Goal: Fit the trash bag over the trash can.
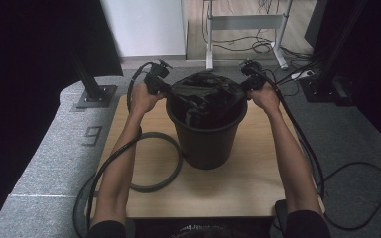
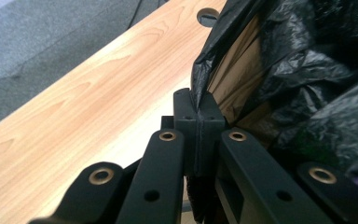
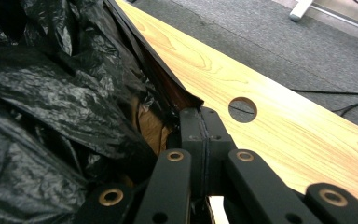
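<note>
Both grippers pinch the black bag's (image 1: 206,96) rim, left gripper (image 2: 198,108) and right gripper (image 3: 204,122) clamped tight on film. Bag sits in the bin (image 1: 206,141) mid-table (image 1: 258,188). We judge it thin, light, slippery, tearable; edge folds give best hold.

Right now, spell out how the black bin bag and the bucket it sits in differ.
The black bin bag is thin, crinkled, glossy film; the bucket is rigid, matte and smooth-walled. The bag is pulled out sideways, its edge pinched by the left gripper and the right gripper; the bucket stands upright on the table, no jaws on it. Both are dark.
</note>
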Motion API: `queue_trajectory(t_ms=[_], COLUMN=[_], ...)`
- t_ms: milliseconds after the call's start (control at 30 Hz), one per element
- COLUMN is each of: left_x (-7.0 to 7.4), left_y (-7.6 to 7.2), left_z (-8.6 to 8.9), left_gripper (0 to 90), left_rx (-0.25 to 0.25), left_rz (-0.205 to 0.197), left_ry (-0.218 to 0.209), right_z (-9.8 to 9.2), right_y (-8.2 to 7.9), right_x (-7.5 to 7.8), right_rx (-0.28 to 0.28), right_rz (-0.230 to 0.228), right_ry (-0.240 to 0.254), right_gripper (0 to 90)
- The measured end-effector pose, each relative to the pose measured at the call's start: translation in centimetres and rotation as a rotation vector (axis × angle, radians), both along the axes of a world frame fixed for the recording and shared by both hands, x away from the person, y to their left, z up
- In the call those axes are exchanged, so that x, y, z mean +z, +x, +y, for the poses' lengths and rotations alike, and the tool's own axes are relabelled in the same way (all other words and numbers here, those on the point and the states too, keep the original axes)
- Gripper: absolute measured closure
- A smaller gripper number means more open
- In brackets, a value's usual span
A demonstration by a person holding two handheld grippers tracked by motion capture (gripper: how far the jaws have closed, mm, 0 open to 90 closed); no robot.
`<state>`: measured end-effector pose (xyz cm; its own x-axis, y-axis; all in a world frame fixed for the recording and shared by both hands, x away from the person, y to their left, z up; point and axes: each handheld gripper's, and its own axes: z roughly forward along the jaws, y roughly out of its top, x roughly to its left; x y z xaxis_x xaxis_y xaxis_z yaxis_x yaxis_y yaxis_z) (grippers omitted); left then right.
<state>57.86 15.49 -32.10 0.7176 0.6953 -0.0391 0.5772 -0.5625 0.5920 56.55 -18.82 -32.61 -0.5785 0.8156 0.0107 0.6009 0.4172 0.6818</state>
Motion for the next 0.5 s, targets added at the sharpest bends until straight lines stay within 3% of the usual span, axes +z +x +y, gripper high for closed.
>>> queue_trajectory(t_ms=[67,133,167,267,333,367,400,433,500], left_x=[0.1,0.4,0.4,0.1,-0.5,-0.9,-1.3,-1.6,-1.8], left_y=[0.2,0.1,0.2,0.4,0.6,0.7,0.8,0.8,0.5], left_z=[0.0,0.1,0.0,-0.1,-0.2,-0.2,-0.2,0.1,0.7], left_gripper=[89.3,88.2,87.6,89.3,89.5,89.6,89.6,89.5,89.2], left_rx=[-0.011,-0.038,-0.037,-0.027,-0.012,0.002,0.009,0.001,-0.031], left_rz=[0.005,-0.008,-0.008,0.013,0.032,0.046,0.054,0.066,0.054], left_ry=[-0.024,-0.079,-0.081,-0.046,0.008,0.054,0.084,0.074,-0.02], right_z=[-0.1,-0.3,-0.4,-0.6,-0.5,-0.5,-0.4,-0.4,-0.7], right_y=[0.0,0.1,0.2,0.3,0.3,0.2,0.2,0.2,0.2], right_x=[0.0,-0.2,-0.3,-0.5,-0.5,-0.4,-0.5,-0.6,-1.0], right_rx=[0.0,-0.037,-0.047,-0.04,-0.019,-0.011,-0.008,-0.011,-0.021], right_rz=[0.007,0.025,0.034,0.042,0.029,0.028,0.027,0.03,0.042], right_ry=[0.005,-0.035,-0.044,-0.019,0.007,0.02,0.008,-0.008,-0.013], right_gripper=[88.6,88.7,88.7,88.6,88.5,88.4,88.3,88.4,88.5])
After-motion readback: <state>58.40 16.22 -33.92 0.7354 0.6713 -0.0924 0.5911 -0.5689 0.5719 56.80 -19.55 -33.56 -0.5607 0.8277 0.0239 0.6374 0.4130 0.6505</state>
